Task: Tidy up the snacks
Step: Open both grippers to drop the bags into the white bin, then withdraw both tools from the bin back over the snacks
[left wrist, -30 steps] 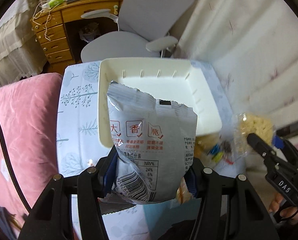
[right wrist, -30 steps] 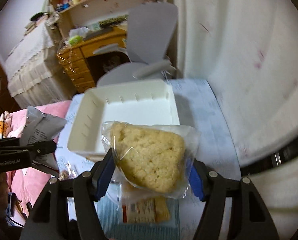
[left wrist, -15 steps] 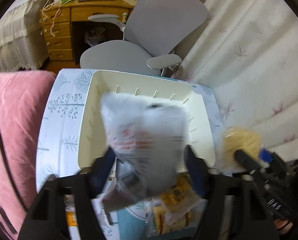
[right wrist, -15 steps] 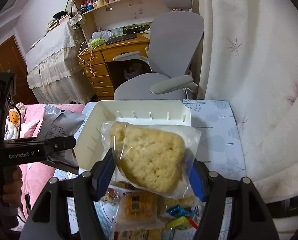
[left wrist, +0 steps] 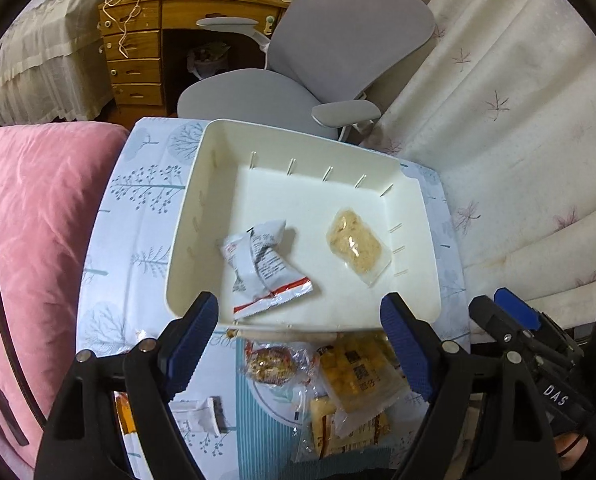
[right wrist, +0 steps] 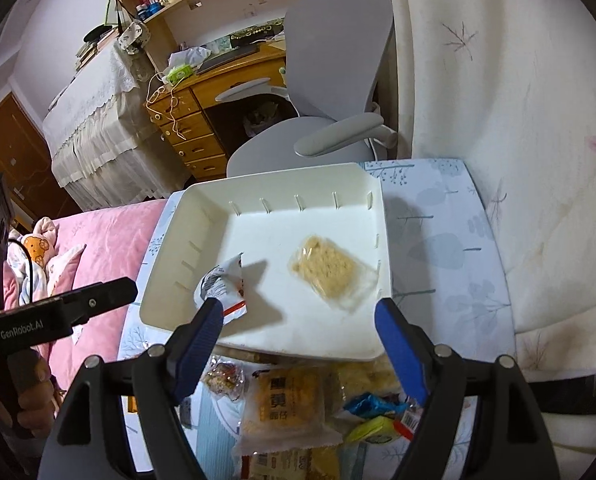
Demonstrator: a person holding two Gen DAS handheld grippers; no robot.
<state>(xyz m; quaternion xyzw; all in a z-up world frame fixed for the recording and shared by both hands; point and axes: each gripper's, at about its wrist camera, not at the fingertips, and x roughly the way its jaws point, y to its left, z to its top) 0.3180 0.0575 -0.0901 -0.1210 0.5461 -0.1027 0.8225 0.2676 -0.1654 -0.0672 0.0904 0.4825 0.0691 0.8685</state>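
A white tray [left wrist: 189, 216] [right wrist: 384, 216] sits on a small table with a tree-print cloth. Inside lie a grey snack packet [left wrist: 263, 264] [right wrist: 221, 284] at the left and a clear bag of pale rice cracker [left wrist: 356, 242] [right wrist: 326, 266] at the right. My left gripper [left wrist: 300, 318] is open and empty above the tray's near rim. My right gripper [right wrist: 298, 320] is open and empty, also above the near rim. Several loose snacks lie in front of the tray: a yellow packet [left wrist: 356, 372] [right wrist: 285, 400] and a round brown one [left wrist: 271, 364].
A pink quilt [left wrist: 29, 216] borders the table on the left. A grey office chair [left wrist: 298, 64] and wooden desk [left wrist: 137, 40] stand behind. A white floral cover [left wrist: 518, 140] lies on the right. The right gripper shows at the left wrist view's right edge [left wrist: 538, 344].
Both grippers have opened and let go: the grey packet and the rice cracker bag dropped into the tray. Both grippers have risen and pulled back a little.
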